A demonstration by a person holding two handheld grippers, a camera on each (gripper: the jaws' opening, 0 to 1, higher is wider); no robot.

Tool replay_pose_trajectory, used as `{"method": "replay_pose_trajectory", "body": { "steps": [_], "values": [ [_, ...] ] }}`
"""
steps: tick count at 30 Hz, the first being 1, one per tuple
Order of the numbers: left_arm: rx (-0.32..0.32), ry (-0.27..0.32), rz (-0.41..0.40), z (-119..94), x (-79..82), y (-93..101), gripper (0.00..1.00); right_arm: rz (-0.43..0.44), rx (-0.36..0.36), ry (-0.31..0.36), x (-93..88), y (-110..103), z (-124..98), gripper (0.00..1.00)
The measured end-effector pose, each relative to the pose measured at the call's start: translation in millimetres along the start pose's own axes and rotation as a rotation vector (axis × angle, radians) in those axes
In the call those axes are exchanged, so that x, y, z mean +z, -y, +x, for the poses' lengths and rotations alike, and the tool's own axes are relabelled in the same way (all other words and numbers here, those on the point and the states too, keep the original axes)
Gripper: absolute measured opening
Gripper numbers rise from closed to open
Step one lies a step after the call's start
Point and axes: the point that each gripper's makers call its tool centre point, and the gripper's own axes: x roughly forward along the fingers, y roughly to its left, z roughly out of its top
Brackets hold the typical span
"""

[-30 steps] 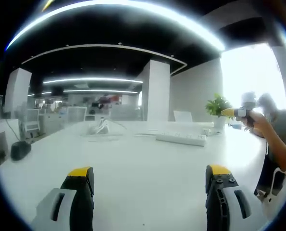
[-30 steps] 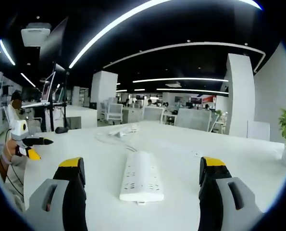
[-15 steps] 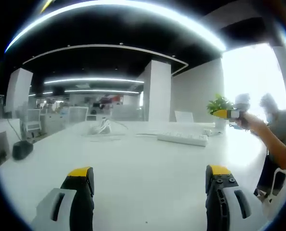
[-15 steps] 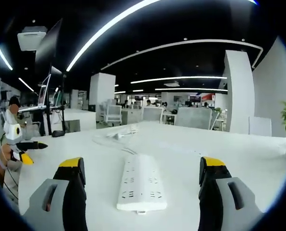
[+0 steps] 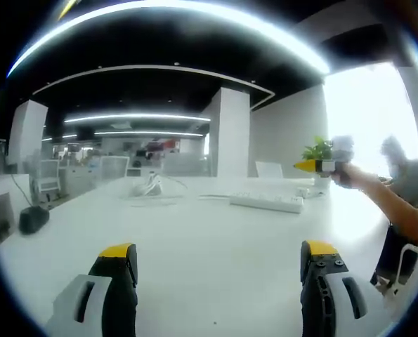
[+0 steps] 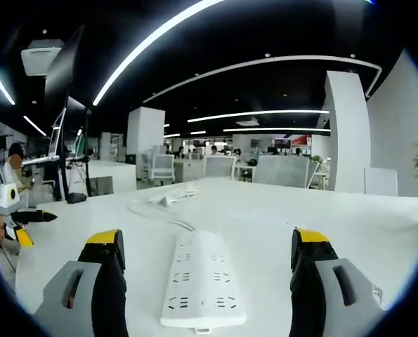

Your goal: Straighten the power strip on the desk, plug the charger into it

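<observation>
A white power strip (image 6: 200, 284) lies on the white desk (image 6: 265, 210), lengthwise between the jaws of my right gripper (image 6: 207, 237), which is open and hovers just short of it. In the left gripper view the same strip (image 5: 265, 202) lies far off at mid right, with the right gripper (image 5: 314, 166) held over it by a person's hand. A white charger with a coiled cable (image 5: 150, 186) rests further back; in the right gripper view the charger (image 6: 168, 199) sits beyond the strip. My left gripper (image 5: 218, 250) is open over bare desk, holding nothing.
A potted plant (image 5: 317, 151) stands at the desk's far right corner. A black object (image 5: 33, 219) sits near the left edge. Office chairs (image 6: 282, 172) and other desks fill the background. The left gripper (image 6: 19, 225) appears at the far left of the right gripper view.
The right gripper has moved forward to the power strip, which now looms larger between its jaws. In the left gripper view it has shifted leftward. The left gripper has stayed still.
</observation>
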Motion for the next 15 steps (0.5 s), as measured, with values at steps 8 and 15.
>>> {"method": "replay_pose_trajectory", "body": {
  "steps": [8,15],
  "values": [
    [0.008,0.003,-0.003,-1,0.3,-2.2,0.99,-0.002,-0.006,-0.001,-0.3,4,7,0.98],
    [0.005,0.003,0.0,-1,1.1,-0.6,0.99,-0.029,-0.008,0.009,6.3,6,14,0.98]
  ]
}}
